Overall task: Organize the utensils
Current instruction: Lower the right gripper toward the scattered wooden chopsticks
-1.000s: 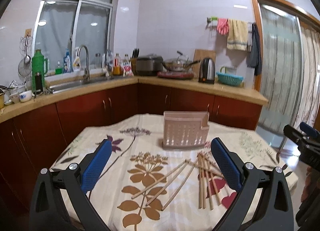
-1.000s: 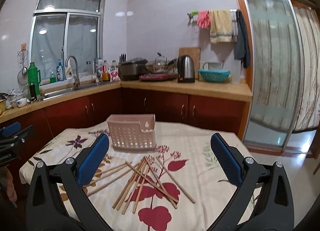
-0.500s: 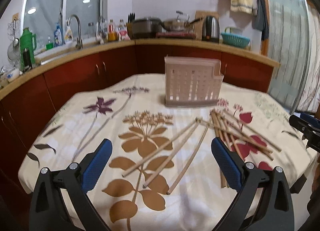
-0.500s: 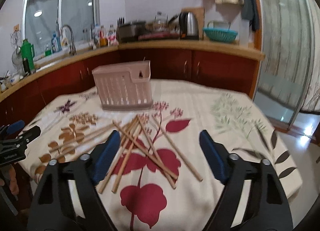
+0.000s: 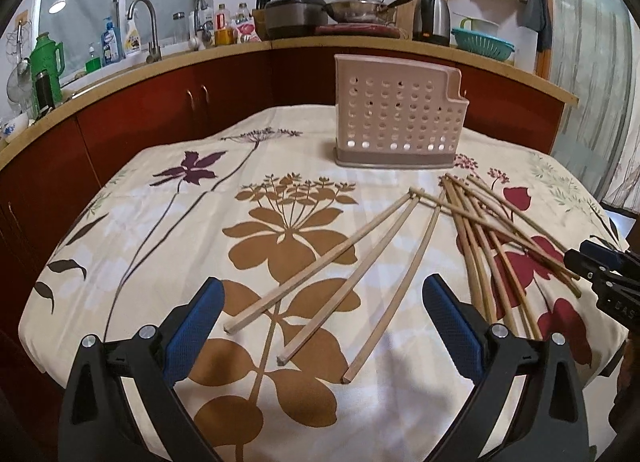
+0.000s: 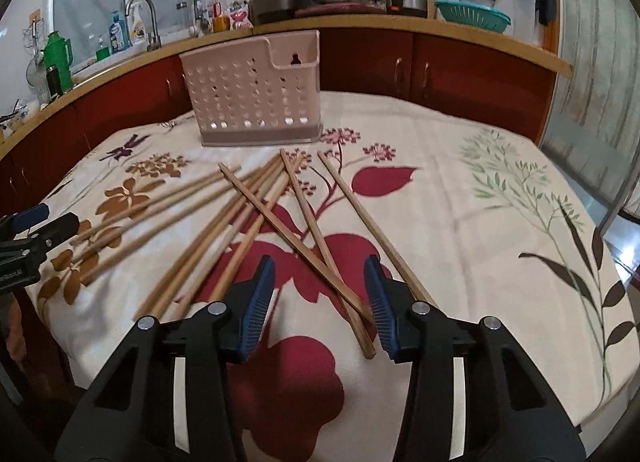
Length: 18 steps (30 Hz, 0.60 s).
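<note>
**Both grippers low over the loose chopsticks, none picked up yet**

At the left, the left gripper (image 5: 320, 326) hangs just above the cloth-covered bench (image 5: 132, 230) with its fingers (image 5: 192, 326) spread wide and nothing between the pads. Three chopsticks (image 5: 320, 262) fan out straight ahead of it, their near ends lying in the gap between the fingers but under them, untouched.

Further right lies the main pile (image 6: 248, 214), a crossed heap of wooden sticks on the red flower print. The holder (image 6: 256, 98), a pale perforated caddy, stands upright behind the pile toward the far side of the bench, apart from every stick, and no stick shows above its rim.

At the right, the right gripper (image 6: 320, 302) sits over the near ends of two crossed sticks (image 6: 340, 294). Its fingers (image 6: 256, 310) are closing, about half spread, with those ends between them; the pads do not appear to press on the wood yet.

The step in hand looks like the first pick, so the sorting has barely begun. Next, the right gripper probably needs to finish closing on one stick or a pair near its end, lift it free of the crossed heap without dragging the others, then tip it upright and drop it into the holder's open top. The left could take the fanned three in the same way.
</note>
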{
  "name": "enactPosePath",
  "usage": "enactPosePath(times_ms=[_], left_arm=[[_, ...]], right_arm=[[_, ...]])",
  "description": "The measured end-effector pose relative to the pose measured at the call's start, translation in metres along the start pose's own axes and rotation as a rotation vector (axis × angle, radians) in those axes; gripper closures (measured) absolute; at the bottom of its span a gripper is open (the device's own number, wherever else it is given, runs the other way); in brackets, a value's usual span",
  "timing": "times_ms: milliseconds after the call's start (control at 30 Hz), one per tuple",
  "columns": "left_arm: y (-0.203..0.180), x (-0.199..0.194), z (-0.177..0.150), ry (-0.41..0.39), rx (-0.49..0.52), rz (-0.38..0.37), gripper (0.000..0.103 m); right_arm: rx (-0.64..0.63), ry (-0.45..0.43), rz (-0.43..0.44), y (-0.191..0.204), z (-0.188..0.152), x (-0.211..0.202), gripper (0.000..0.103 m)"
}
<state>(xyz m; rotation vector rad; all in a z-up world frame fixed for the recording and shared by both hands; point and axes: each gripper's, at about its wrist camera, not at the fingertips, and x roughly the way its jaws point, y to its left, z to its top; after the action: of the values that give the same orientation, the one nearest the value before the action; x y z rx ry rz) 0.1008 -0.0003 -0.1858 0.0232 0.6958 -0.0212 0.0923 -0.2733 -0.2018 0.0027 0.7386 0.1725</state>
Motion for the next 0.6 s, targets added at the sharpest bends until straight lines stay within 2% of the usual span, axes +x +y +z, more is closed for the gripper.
enactPosePath(times_ms=[300, 600], left_arm=[[-0.002, 0.008, 0.000, 0.018, -0.003, -0.008, 0.006], [-0.003, 0.010, -0.002, 0.023, -0.006, -0.011, 0.006]], right_arm=[[0.029, 0.041, -0.014, -0.016, -0.005, 0.016, 0.058], [0.008, 0.071, 0.009, -0.012, -0.009, 0.018, 0.082]])
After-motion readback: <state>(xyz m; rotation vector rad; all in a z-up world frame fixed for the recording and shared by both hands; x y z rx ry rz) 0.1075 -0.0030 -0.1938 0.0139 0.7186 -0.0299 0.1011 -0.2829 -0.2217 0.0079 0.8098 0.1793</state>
